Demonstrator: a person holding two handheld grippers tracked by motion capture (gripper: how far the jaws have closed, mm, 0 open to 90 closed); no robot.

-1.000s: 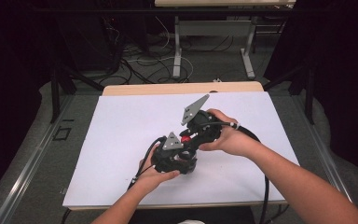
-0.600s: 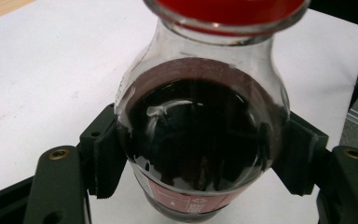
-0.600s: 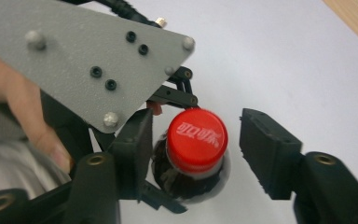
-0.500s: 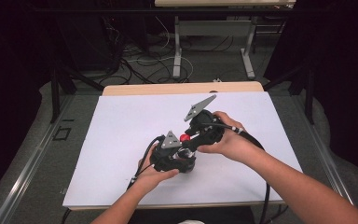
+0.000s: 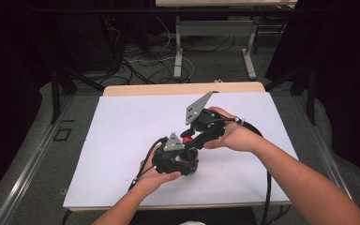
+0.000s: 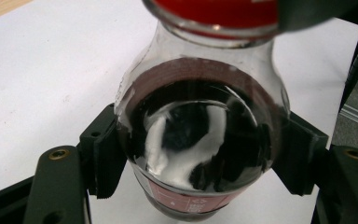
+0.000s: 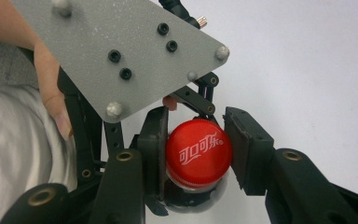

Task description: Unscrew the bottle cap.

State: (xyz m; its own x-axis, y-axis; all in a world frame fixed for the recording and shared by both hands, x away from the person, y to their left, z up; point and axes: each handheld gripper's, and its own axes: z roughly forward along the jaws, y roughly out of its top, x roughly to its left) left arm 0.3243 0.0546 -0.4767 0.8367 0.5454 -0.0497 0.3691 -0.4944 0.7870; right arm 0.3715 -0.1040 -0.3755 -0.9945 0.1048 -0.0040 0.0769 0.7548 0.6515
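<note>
A small clear bottle of dark drink [image 6: 200, 144] with a red cap [image 7: 198, 151] stands on the white table cover [image 5: 122, 131]. My left gripper [image 5: 178, 157] is shut on the bottle's body, a black pad [image 6: 105, 149] pressed against each side of the glass. From above and to the right, my right gripper [image 5: 196, 133] is shut on the red cap [image 5: 187, 134], its pads [image 7: 242, 154] touching both sides of it. In the right gripper view the cap faces the camera, with white lettering on top.
The left gripper's grey plate [image 7: 121, 51] and a thumb [image 7: 51, 93] sit close behind the cap. A black cable [image 5: 267, 187] trails off the near table edge. A wooden strip [image 5: 168, 88] marks the far edge; table legs and floor cables lie beyond.
The right hand has rocked slightly on the cap: its grey plate tipped flatter half a second ago and has swung back. The left gripper and bottle have stayed put.
</note>
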